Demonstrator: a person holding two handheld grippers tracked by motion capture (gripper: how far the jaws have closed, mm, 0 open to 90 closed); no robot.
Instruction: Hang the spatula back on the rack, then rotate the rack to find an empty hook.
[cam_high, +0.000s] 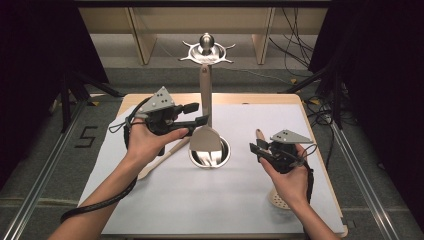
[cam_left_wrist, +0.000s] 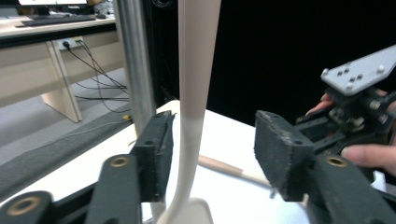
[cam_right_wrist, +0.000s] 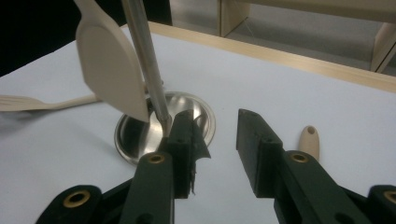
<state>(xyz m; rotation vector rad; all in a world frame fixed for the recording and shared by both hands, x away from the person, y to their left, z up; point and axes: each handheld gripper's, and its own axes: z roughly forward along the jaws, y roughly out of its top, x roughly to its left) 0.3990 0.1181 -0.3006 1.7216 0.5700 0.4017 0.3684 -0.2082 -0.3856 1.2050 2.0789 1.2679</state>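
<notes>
A beige spatula (cam_high: 205, 137) hangs upright on a metal utensil stand (cam_high: 206, 50), its blade low over the stand's round steel base (cam_high: 223, 156). My left gripper (cam_high: 196, 113) is open around the spatula's handle (cam_left_wrist: 194, 93). The handle runs close by one pad (cam_left_wrist: 159, 149), with a clear gap to the other. My right gripper (cam_high: 256, 148) is open to the right of the base with nothing between its jaws. In the right gripper view the gripper (cam_right_wrist: 215, 149) faces the spatula's blade (cam_right_wrist: 112, 70) and the base (cam_right_wrist: 140, 135).
A wooden fork (cam_high: 167, 155) lies on the white sheet under my left hand. A beige slotted utensil (cam_high: 277, 200) lies under my right hand, its handle end (cam_right_wrist: 309, 140) beside my right jaws. The stand's pole (cam_left_wrist: 135, 70) rises just behind the spatula.
</notes>
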